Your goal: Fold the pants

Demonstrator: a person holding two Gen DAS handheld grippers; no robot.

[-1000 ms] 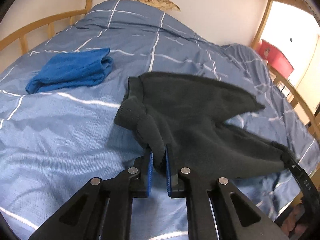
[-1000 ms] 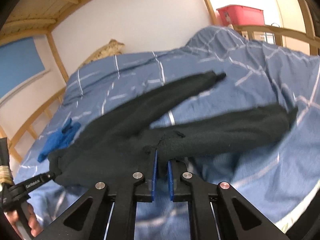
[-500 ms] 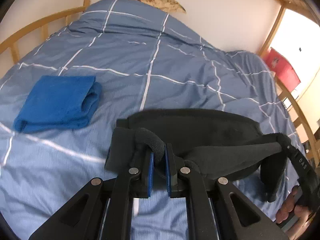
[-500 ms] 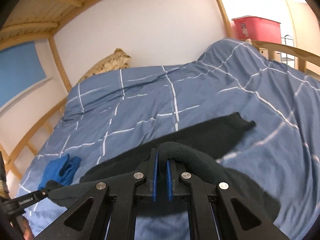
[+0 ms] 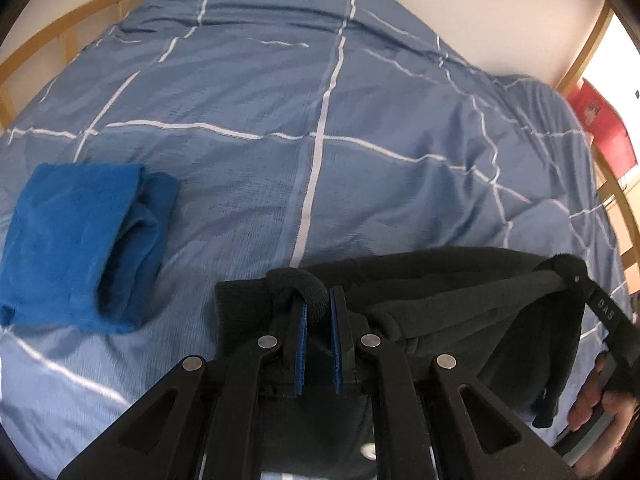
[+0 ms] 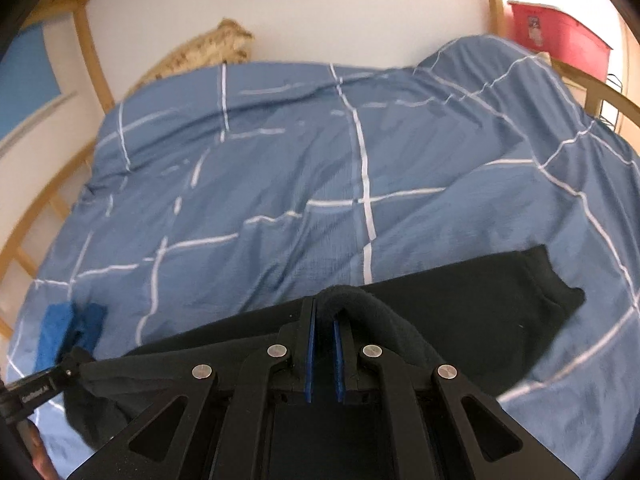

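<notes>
Lowered since a second ago: black fleece pants (image 5: pixel 460 292) no longer hanging in the air with legs flaring, now draped low across the blue duvet (image 5: pixel 320 120) at 5 o'clock in the left wrist view. Folded blue towel (image 5: pixel 84 240), plush and rolled at one edge, larger now and at 9 o'clock, well apart from the pants. Left gripper (image 5: pixel 318 312) nearly closed, blue pads pinching a thick ribbed fold of fleece. Right gripper (image 6: pixel 325 316) likewise almost shut on a soft rounded loop of the same pants (image 6: pixel 480 304), one flat leg reaching toward 3 o'clock. White grid lines on crinkled cotton duvet (image 6: pixel 360 140); curved wooden rail (image 6: pixel 24 220) at 9 o'clock.
</notes>
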